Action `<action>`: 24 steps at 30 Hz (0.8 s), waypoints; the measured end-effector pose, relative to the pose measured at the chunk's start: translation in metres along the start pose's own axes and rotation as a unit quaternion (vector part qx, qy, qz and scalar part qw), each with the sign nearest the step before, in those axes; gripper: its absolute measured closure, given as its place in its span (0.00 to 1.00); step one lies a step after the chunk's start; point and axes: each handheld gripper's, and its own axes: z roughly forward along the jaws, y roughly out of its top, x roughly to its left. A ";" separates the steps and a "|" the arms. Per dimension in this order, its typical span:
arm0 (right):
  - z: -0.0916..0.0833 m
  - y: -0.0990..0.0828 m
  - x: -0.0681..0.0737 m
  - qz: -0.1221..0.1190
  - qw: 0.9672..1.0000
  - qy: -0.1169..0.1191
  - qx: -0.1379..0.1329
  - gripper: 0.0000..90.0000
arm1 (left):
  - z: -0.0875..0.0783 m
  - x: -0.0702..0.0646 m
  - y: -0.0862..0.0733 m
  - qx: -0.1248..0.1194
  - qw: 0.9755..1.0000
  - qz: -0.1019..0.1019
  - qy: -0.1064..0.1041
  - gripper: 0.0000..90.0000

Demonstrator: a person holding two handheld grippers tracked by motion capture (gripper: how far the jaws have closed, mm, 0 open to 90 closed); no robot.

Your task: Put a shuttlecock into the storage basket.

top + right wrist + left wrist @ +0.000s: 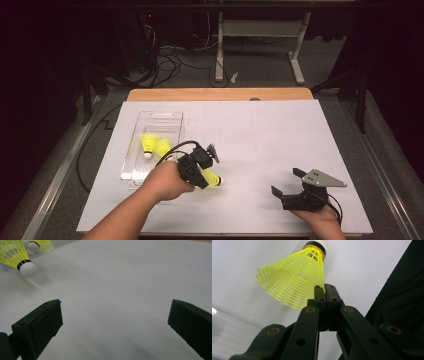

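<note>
So the left gripper (209, 175), just left of centre in the high view, is clamped on the edge of a yellow shuttlecock (212, 178). In the left gripper view the jaws are pinched together on the skirt's rim, and the shuttlecock (294, 282) runs up and away from them with its white cork tip at the top of the frame. In the high view its long axis points right, cork toward the middle of the white surface (280, 145).

What matters next, I'd guess: the clear tray (150, 120) sits just up and left of that gripper, with two more shuttlecocks (152, 145) already in it. So it's a short hop back and left, and the cork probably needs swinging round.

The right gripper (292, 187), lower right, is wide open and empty, well away from the tray.
</note>
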 end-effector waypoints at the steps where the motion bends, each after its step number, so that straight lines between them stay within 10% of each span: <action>1: 0.000 0.000 0.000 0.000 1.000 0.000 0.001 0.00 | -0.002 0.000 0.000 -0.002 1.000 0.001 0.000 1.00; 24: -0.004 0.001 -0.002 0.002 1.000 -0.002 -0.013 0.00 | -0.050 0.013 -0.012 -0.013 1.000 -0.006 0.006 1.00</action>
